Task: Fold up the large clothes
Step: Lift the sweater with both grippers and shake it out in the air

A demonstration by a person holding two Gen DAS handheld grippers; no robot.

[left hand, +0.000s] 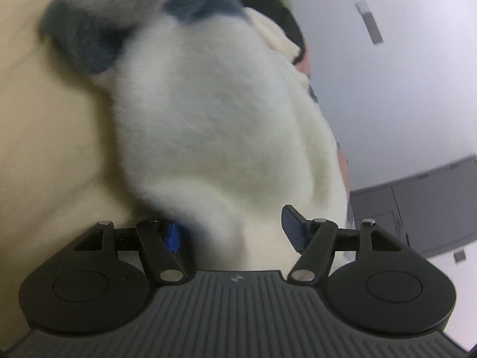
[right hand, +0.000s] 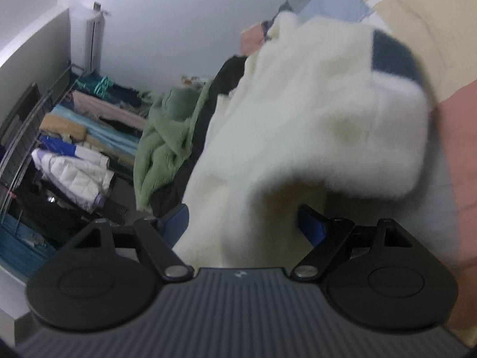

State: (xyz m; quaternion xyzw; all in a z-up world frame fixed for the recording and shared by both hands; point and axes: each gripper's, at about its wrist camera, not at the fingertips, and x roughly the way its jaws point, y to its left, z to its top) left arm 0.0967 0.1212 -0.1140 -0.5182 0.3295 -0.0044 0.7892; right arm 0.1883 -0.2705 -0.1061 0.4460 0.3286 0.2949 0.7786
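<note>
- Step: mid-fold, white fleece garment [left hand: 214,125] bunched over the beige surface [left hand: 44,134], running between both claws.
- Left claw [left hand: 232,232] and right claw [right hand: 241,223]: jaws apart; whether pads pinch, can't tell — blurry.
- Next: lay flat, square edges.

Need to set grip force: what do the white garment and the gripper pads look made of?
White garment: looks like thick fleece or plush, matte with a fuzzy nap and soft rounded folds; navy patches look the same. The blur leaves the fibre open.
Pads: blue, smooth and slightly glossy, probably plastic or rubber.
</note>
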